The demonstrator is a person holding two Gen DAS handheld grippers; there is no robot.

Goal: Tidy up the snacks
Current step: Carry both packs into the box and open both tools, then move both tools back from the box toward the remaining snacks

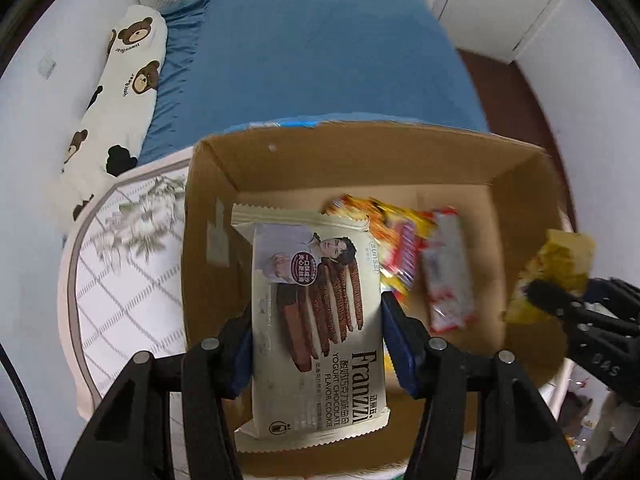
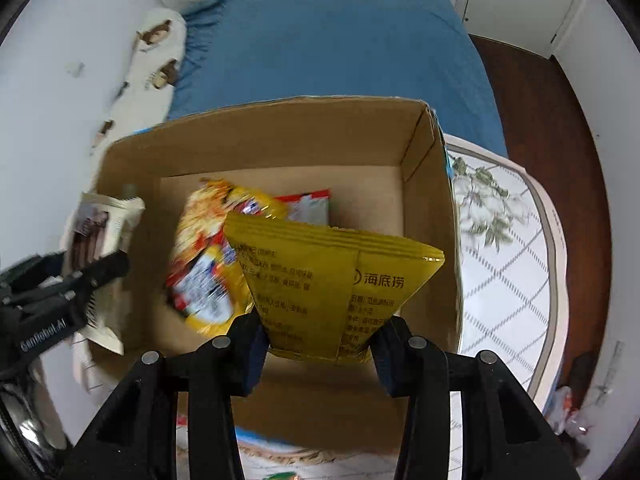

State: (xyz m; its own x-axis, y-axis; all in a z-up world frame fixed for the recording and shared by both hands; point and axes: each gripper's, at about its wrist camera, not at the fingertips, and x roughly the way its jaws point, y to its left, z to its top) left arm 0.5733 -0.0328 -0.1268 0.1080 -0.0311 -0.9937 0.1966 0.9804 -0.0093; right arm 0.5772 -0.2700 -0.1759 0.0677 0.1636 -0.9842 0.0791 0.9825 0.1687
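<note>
My left gripper [image 1: 316, 344] pinched a cream Franzzi cookie pack [image 1: 316, 320] by its sides, hanging over the cardboard box [image 1: 360, 152], toward its nine o'clock wall. My right gripper [image 2: 320, 344] squeezed a yellow pouch [image 2: 332, 280] above the box's three o'clock side. On the box floor already lay an orange-yellow snack bag [image 2: 212, 256] and a red-and-white packet [image 1: 448, 272], near twelve o'clock. I judged the sorting partly done: two snacks lay inside, and two were not yet dropped.

Soft even daylight, fisheye edges w/ vignette, motion blur
</note>
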